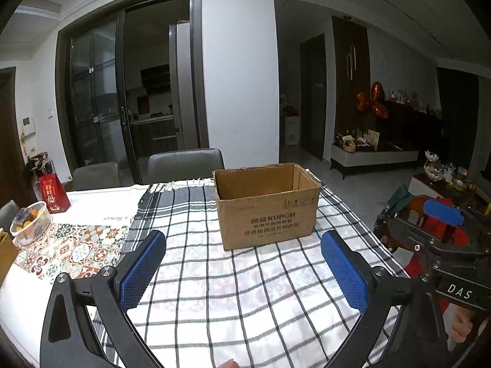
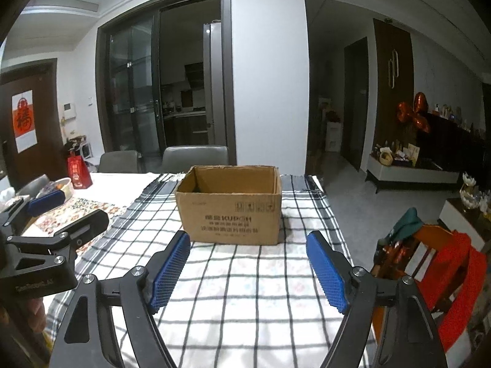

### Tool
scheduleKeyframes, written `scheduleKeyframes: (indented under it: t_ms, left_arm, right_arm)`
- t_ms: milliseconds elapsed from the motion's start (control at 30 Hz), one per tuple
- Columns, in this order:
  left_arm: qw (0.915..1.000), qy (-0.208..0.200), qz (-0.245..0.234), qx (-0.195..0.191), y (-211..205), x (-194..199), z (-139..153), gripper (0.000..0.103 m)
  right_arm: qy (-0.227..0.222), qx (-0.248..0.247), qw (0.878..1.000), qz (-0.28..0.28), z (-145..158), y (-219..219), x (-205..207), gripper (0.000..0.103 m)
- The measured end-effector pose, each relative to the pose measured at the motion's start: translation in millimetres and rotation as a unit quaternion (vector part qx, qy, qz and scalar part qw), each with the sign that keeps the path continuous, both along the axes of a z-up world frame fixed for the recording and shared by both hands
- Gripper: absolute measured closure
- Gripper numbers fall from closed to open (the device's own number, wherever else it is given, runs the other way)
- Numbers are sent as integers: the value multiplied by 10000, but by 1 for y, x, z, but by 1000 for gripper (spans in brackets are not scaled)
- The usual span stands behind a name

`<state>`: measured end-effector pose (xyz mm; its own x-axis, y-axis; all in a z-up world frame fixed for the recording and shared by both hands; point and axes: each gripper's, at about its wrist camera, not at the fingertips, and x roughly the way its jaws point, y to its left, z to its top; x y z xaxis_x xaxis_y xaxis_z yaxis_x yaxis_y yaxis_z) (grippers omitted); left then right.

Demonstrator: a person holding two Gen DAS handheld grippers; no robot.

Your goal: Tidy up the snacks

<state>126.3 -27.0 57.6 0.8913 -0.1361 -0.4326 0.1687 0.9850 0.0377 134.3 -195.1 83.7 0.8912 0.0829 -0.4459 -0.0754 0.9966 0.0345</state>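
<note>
An open brown cardboard box (image 1: 266,208) stands on a checked cloth (image 1: 245,291) on the table; it also shows in the right wrist view (image 2: 230,208). What lies inside it is hidden by its walls. My left gripper (image 1: 244,268) is open and empty, a short way in front of the box. My right gripper (image 2: 248,268) is open and empty, also in front of the box. The right gripper shows at the right edge of the left wrist view (image 1: 445,230). No loose snack shows on the cloth.
A white basket with fruit (image 1: 30,222) and a red gift bag (image 1: 52,194) stand at the table's left. Two grey chairs (image 1: 184,161) are behind the table. A wooden chair with red cloth (image 2: 445,270) is at the right.
</note>
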Motion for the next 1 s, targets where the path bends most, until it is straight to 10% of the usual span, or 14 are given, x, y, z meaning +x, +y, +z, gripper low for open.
scheduleKeyframes:
  t_ms: [1000]
  left_arm:
    - [9997, -113, 140, 146, -2, -24, 6, 0]
  right_arm:
    - [-48, 89, 9999, -28, 1, 1, -23, 25]
